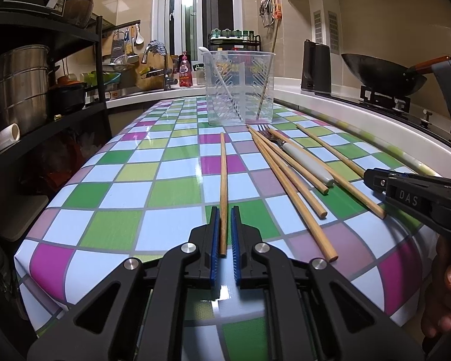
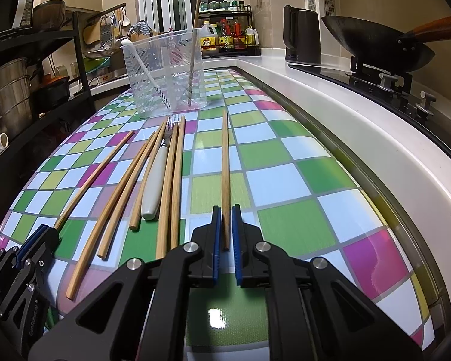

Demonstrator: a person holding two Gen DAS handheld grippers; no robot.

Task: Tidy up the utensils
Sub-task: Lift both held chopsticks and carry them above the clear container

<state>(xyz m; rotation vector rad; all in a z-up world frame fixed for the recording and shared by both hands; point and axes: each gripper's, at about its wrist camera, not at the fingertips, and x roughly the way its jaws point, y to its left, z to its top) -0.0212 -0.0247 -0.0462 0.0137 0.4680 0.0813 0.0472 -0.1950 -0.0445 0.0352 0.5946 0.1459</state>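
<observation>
Several wooden chopsticks and a white-handled fork [image 1: 303, 159] [image 2: 154, 180] lie on the checkered table. At the table's far end stands a clear plastic utensil holder [image 1: 240, 87] [image 2: 165, 75] with a white-handled utensil and one chopstick inside. My left gripper [image 1: 225, 210] straddles the near end of a lone chopstick [image 1: 223, 180], with a narrow gap still at the right pad. My right gripper [image 2: 225, 209] straddles another lone chopstick [image 2: 225, 165] in the same way. Both chopsticks rest flat on the table. Each gripper also shows at the edge of the other's view: the right gripper [image 1: 372, 177] and the left gripper [image 2: 42, 234].
A white counter [image 2: 330, 96] runs along the right with a black kettle [image 2: 302, 34] and a wok [image 2: 375, 45] on the stove. A black shelf [image 1: 45, 39] with steel pots stands at the left. The sink and sauce bottles [image 2: 225, 39] are beyond the holder. A hand [image 1: 448, 285] holds the right gripper.
</observation>
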